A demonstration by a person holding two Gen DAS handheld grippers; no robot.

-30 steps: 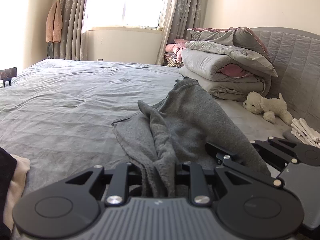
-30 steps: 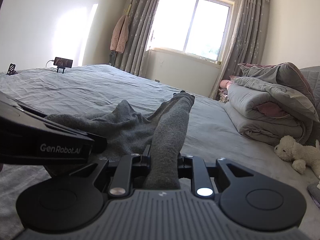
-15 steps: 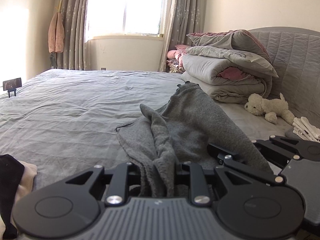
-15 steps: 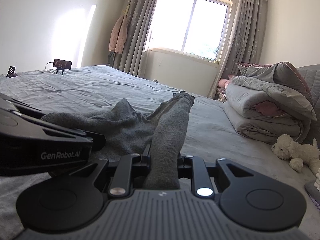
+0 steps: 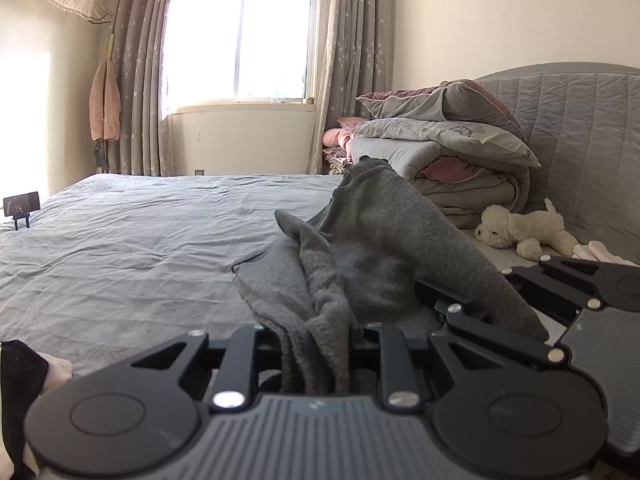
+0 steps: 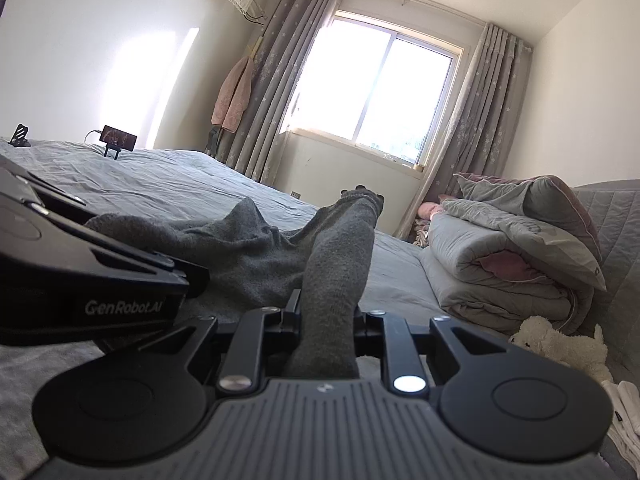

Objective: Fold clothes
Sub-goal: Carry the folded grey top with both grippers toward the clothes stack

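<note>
Both grippers are held low over the grey bed [image 5: 120,248], side by side and pointed slightly downward toward the headboard end. The left gripper [image 5: 316,360] is clamped on a bunched fold of the grey knit garment [image 5: 380,248]; the right gripper [image 6: 326,340] is clamped on another fold, and the rest is draped ahead on the bed.
</note>
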